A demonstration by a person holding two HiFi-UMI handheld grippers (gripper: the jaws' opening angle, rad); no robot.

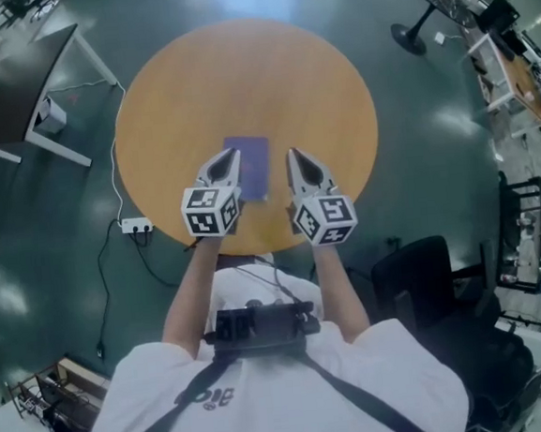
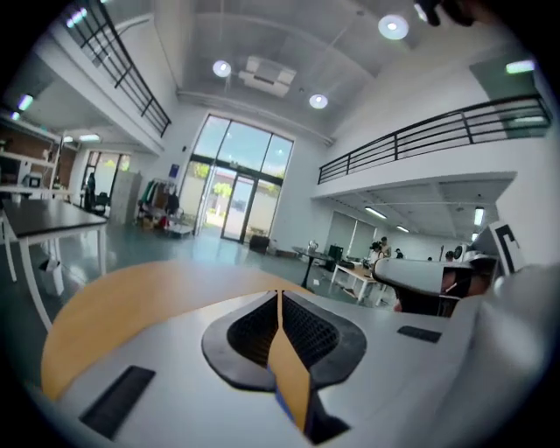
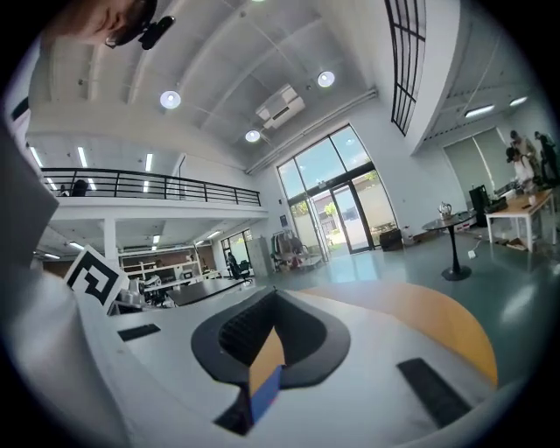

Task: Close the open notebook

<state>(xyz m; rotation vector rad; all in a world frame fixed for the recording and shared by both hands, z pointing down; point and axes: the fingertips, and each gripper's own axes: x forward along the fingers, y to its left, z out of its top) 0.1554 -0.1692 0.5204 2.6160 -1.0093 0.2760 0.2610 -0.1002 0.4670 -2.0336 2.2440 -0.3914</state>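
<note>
A blue-purple notebook (image 1: 250,165) lies closed and flat on the round orange table (image 1: 239,72), toward its near side. My left gripper (image 1: 234,154) hangs above the notebook's left edge, and my right gripper (image 1: 292,153) just off its right edge. Neither touches it. In the left gripper view the left gripper (image 2: 280,294) has its jaws together at the tips, with nothing in them. Only the table (image 2: 131,289) shows through the slit. The right gripper (image 3: 275,294) is likewise shut and empty. Under it a sliver of the notebook (image 3: 265,394) and the table (image 3: 429,315) show.
A black desk (image 1: 23,81) stands at the upper left. A power strip (image 1: 137,226) with its cable lies on the floor by the table. A black chair (image 1: 417,273) is to my right, with an equipment rack (image 1: 527,244) beyond it.
</note>
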